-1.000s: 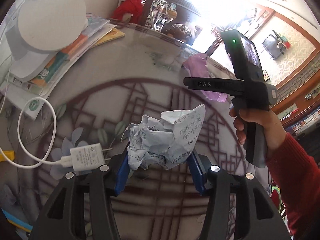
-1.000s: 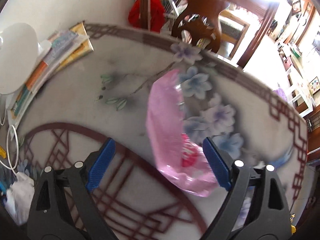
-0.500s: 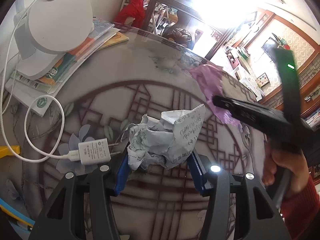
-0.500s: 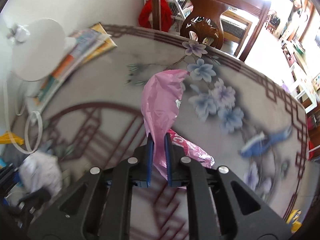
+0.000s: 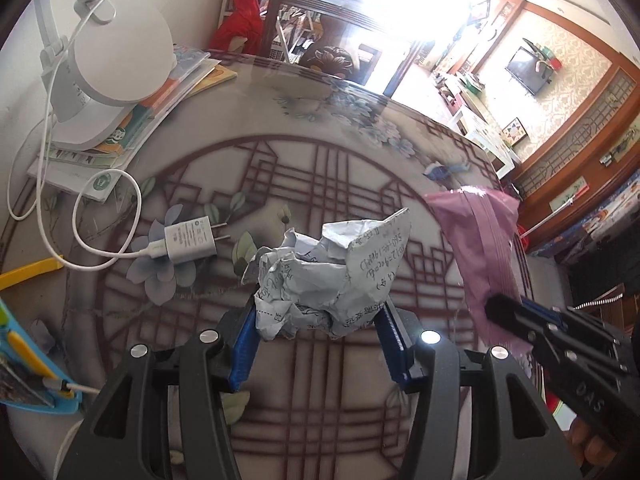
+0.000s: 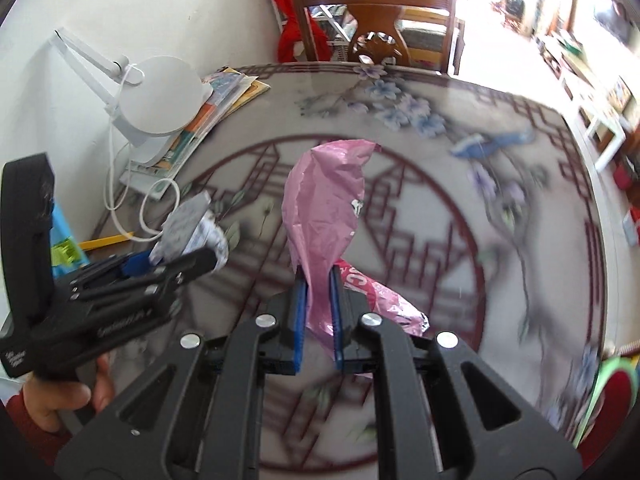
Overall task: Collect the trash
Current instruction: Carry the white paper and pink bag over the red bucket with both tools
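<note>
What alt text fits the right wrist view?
The right gripper has its jaws shut on a pink plastic wrapper above a patterned round table. At left, the left gripper holds crumpled paper.

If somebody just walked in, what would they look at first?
Probably the two claws, each holding trash above the flowery table. The left claw grips a crumpled paper ball, and the right claw pinches a pink plastic bag. A white lamp sits on books.
</note>
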